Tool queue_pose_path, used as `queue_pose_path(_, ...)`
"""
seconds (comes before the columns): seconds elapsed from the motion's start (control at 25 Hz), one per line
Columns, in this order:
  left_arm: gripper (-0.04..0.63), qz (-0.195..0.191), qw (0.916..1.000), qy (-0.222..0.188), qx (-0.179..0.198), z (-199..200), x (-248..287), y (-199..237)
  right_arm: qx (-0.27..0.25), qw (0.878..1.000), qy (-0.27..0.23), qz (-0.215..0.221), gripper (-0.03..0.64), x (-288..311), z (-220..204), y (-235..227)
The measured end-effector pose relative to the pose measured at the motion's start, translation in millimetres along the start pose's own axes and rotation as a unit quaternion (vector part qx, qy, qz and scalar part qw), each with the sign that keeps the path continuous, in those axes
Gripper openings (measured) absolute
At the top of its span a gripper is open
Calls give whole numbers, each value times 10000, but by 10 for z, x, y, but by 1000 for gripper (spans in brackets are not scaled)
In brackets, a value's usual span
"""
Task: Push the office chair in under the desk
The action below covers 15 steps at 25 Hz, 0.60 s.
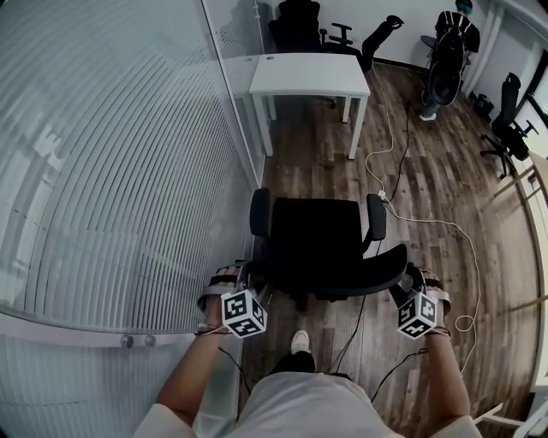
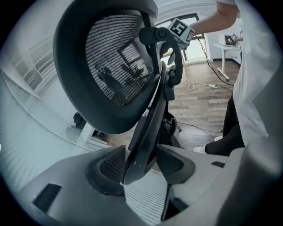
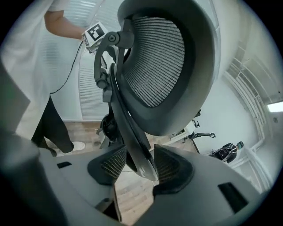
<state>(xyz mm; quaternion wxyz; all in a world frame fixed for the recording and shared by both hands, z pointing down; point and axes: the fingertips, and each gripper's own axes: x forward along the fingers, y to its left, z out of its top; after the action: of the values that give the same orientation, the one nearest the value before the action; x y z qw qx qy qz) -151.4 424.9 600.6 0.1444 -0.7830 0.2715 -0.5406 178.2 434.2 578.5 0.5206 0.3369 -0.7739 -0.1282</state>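
A black office chair [image 1: 312, 239] stands on the wood floor with its mesh backrest [image 1: 347, 281] toward me and its seat facing the white desk [image 1: 310, 75] farther back. My left gripper [image 1: 242, 278] is at the backrest's left end and my right gripper [image 1: 409, 281] at its right end. In the left gripper view the backrest's [image 2: 110, 66] rim runs between the jaws of the left gripper [image 2: 140, 165], which stand wide. The right gripper view shows the same: the backrest's [image 3: 159, 66] rim lies between the spread jaws of the right gripper [image 3: 137, 165]. I cannot see either pair of pads pressing.
A ribbed glass partition [image 1: 111, 171] runs close along the chair's left side. A white cable [image 1: 428, 222] snakes over the floor to the right. Other black chairs [image 1: 300, 26] stand behind the desk and at the far right [image 1: 509, 120]. My shoe [image 1: 300, 340] is just behind the chair base.
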Motion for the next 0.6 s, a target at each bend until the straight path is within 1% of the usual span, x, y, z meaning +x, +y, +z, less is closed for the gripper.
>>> queue_pose_path(0.12, 209, -31, 9998, 80, 195, -14, 131, 16, -85, 9997, 97, 185, 200, 148, -19, 30)
queue_pose_path(0.24, 207, -114, 9993, 138, 313, -2, 182, 39, -142, 9995, 119, 269, 199, 192, -4, 3)
queue_pose_path(0.4, 204, -224, 9991, 103, 336, 17, 201, 77, -193, 9993, 176, 278, 195, 201, 4, -40)
queue_pose_path(0.6, 202, -141, 9993, 152, 302, -9, 287, 170, -188, 9994, 183, 238, 193, 303, 35, -103)
